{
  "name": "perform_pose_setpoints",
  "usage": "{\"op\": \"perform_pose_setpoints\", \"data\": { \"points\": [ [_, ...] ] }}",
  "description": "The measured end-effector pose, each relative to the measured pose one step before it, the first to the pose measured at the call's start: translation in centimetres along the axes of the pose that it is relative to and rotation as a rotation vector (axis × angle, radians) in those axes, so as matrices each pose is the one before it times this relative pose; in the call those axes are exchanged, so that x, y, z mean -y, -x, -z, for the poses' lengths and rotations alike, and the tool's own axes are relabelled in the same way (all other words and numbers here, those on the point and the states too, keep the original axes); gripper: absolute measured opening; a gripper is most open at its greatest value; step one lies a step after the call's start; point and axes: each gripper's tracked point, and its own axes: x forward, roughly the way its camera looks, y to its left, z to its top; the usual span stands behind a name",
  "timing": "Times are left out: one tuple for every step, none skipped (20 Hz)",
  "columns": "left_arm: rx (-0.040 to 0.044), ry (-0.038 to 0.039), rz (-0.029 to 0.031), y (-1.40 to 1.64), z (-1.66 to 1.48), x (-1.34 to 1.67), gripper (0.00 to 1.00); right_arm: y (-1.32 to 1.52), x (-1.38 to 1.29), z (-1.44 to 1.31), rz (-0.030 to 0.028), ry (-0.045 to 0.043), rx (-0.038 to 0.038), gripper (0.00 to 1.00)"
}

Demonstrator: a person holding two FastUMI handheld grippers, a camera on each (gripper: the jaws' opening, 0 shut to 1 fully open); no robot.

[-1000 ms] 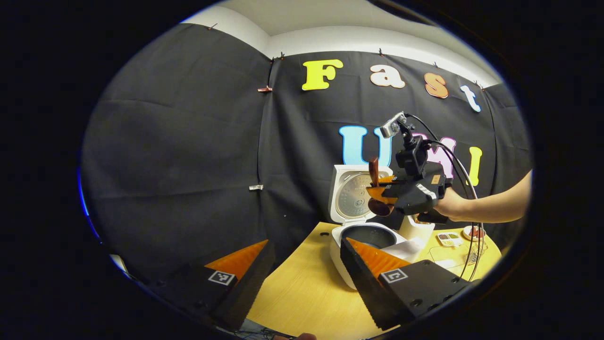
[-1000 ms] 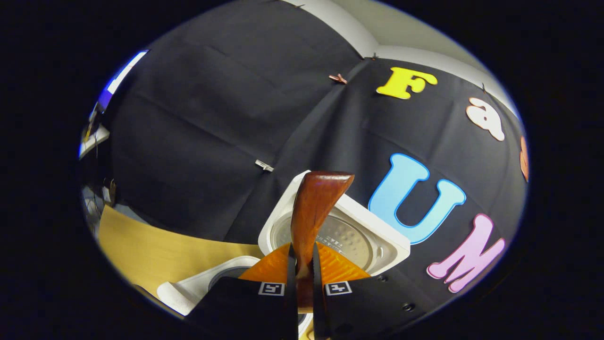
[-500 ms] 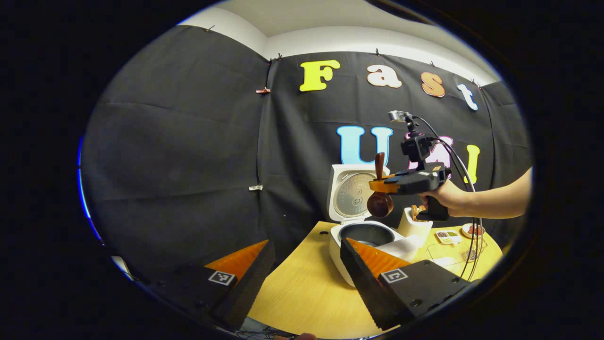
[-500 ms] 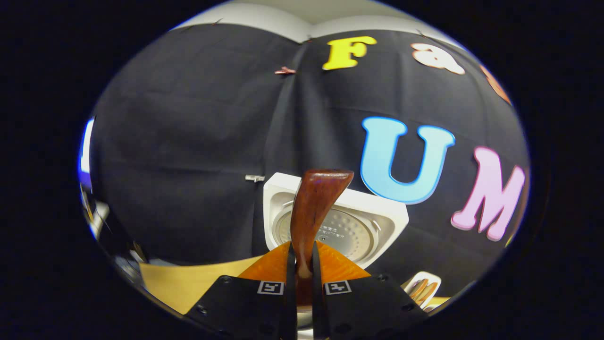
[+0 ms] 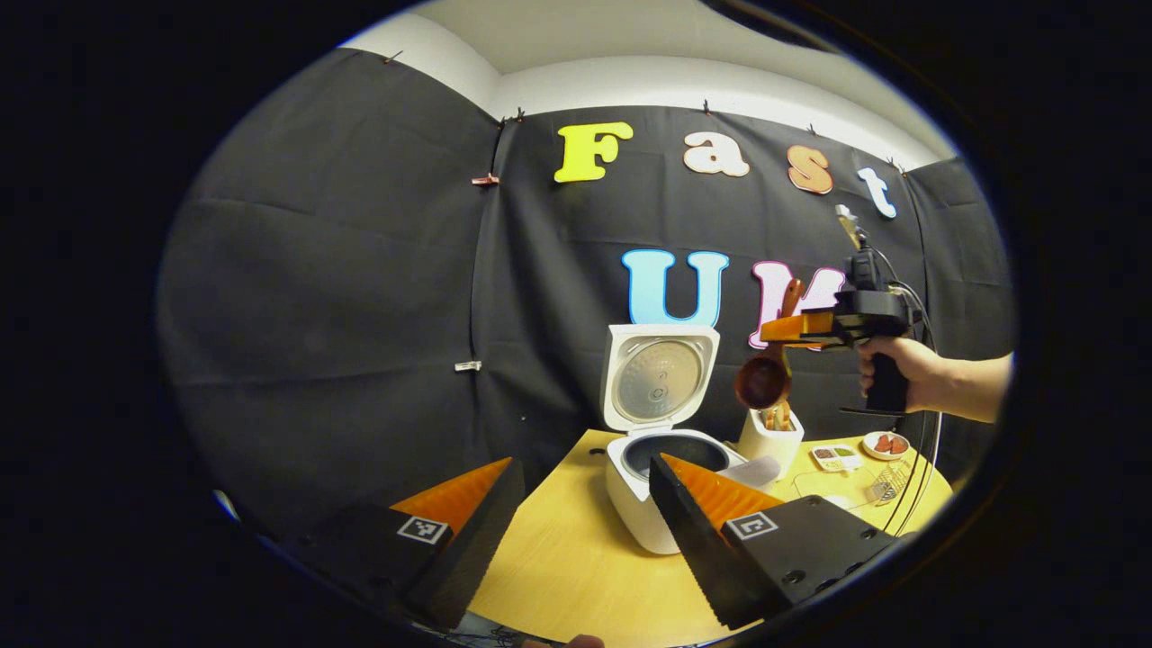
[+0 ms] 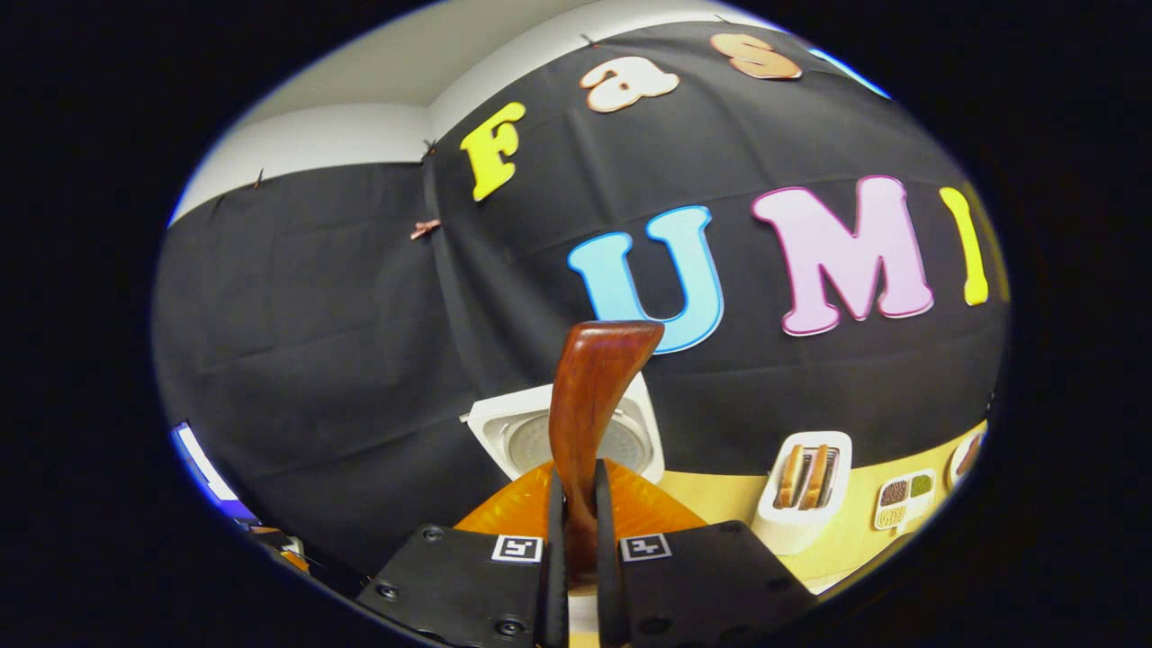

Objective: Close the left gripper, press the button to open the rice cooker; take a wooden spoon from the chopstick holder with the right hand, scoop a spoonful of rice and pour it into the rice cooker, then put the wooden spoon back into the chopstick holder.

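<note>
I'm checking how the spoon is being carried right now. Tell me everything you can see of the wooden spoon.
The dark reddish-brown glossy wooden spoon is held in the air by the right hand-held gripper, both fingers clamped on its handle. The handle rises roughly upright and flares at its flat-cut top end. The round bowl hangs below the fingers, just above the white chopstick holder and to the right of the open white rice cooker. Whether rice remains in the bowl cannot be told.
</note>
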Motion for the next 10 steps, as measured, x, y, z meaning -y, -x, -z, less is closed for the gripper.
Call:
{"op": "perform_pose_setpoints", "data": {
  "points": [
    [0.00083, 0.00506, 0.00839, -0.034, -0.016, 0.413, 1.0, 0.607, 1.343, -0.299, 0.01762, -0.0244, 0.01716, 0.17],
    [0.00285, 0.00139, 0.0079, 0.009, -0.17, 0.387, 0.96, 1.489, 1.202, -0.867, 0.02054, -0.02007, 0.01805, 0.17],
    [0.00275, -0.00331, 0.0077, 0.002, -0.23, 0.382, 0.96, 1.45, 1.413, -0.6, 0.02371, -0.01098, 0.01374, 0.17],
    [0.00378, -0.00738, 0.00785, -0.044, -0.296, 0.443, 0.96, 1.37, 1.537, -0.5, 0.02706, -0.00163, 0.01181, 0.17],
    [0.00204, -0.00667, 0.00985, -0.047, -0.114, 0.469, 0.96, 1.293, 1.595, -0.555, 0.02884, -0.00274, 0.00674, 0.17],
    [0.00155, -0.00484, 0.01026, -0.041, -0.175, 0.497, 0.96, 2.015, 1.436, -0.583, 0.02797, -0.00494, 0.00457, 0.17],
    [0.00098, -0.00323, 0.00962, -0.109, -0.091, 0.515, 1.0, 1.114, 1.999, -0.237, 0.03167, -0.00746, 0.00544, 0.17],
    [0.001, -0.00273, 0.00773, 0.006, -0.166, 0.471, 0.96, 0.922, 1.547, -0.151, 0.02654, -0.00324, 0.00373, 0.17],
    [0.00158, -0.00299, 0.00755, -0.035, -0.091, 0.403, 0.96, 1.056, 2.185, -0.088, 0.03713, 0.00687, 0.00607, 0.17],
    [-0.00043, -0.00264, 0.00667, -0.05, -0.163, 0.477, 0.96, 0.786, 2.167, -0.013, 0.0357, 0.01612, 0.0031, 0.17]
  ]
}}
